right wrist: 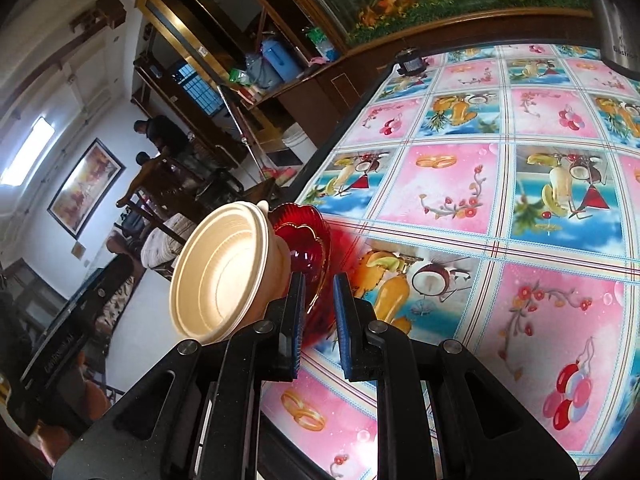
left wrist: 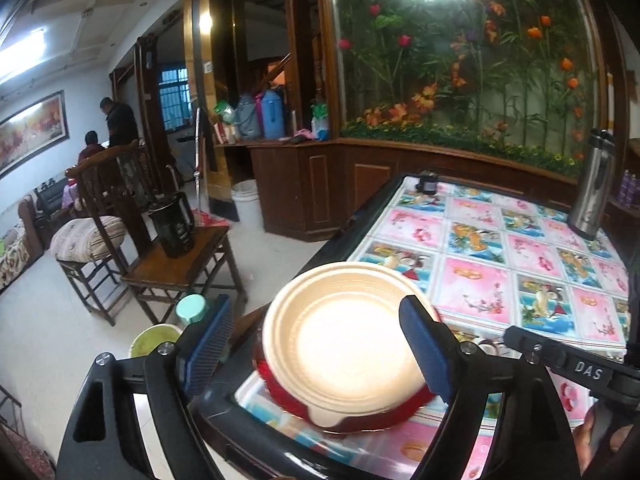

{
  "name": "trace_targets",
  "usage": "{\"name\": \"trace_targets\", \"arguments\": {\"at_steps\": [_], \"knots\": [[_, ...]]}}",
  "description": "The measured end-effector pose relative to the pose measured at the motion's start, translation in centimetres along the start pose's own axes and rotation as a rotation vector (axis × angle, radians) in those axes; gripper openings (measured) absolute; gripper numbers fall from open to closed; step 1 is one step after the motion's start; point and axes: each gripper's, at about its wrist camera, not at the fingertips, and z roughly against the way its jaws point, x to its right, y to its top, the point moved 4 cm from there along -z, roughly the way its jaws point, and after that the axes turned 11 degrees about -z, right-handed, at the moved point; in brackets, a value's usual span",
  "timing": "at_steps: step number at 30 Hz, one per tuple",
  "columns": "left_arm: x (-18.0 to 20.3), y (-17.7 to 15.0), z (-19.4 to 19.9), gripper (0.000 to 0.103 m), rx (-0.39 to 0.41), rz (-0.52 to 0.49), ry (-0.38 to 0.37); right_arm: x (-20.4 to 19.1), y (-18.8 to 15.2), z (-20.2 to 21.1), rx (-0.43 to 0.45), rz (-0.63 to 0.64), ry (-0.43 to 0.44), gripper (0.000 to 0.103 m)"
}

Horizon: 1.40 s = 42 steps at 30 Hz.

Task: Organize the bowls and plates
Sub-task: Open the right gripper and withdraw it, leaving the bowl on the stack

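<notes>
The right gripper (right wrist: 318,316) pinches the rim of the red plate (right wrist: 308,248), steadying it at the table's (right wrist: 500,208) nine-o'clock edge. The beige bowl (left wrist: 340,332) sits stacked on it, so the left gripper (left wrist: 316,344) stands spread wide, gripping nothing.

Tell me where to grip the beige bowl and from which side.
Grip the beige bowl by its stepped rim or the small tab at its near edge, coming from above on the near side. It sits nested in the red glass dish, so its lower wall is hidden.

matt paper bowl (left wrist: 340,344), glossy red glass plate (right wrist: 308,256)
</notes>
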Motion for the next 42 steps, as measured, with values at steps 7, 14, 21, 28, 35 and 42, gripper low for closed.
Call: {"name": "trace_targets", "arguments": {"at_steps": [7, 14, 21, 28, 35, 42], "knots": [[0.6, 0.5, 1.6, 0.085, 0.063, 0.013, -0.041, 0.2, -0.2, -0.1, -0.009, -0.009, 0.009, 0.014], [0.7, 0.8, 2.0, 0.085, 0.094, 0.030, -0.052, 0.3, -0.3, -0.1, -0.015, -0.008, 0.008, 0.014], [1.2, 0.7, 2.0, 0.085, 0.096, 0.017, -0.089, 0.0, -0.5, -0.6, -0.034, -0.008, 0.000, 0.014], [1.5, 0.6, 1.7, 0.090, 0.073, 0.014, -0.116, 0.0, -0.5, -1.1, -0.049, -0.015, -0.006, 0.014], [1.7, 0.9, 1.7, 0.090, 0.071, 0.030, -0.144, -0.1, -0.7, -1.4, -0.058, -0.011, -0.007, 0.014], [2.1, 1.1, 1.8, 0.090, 0.088, 0.013, -0.133, 0.4, -0.6, -1.6, -0.064, -0.037, -0.009, 0.014]]}}
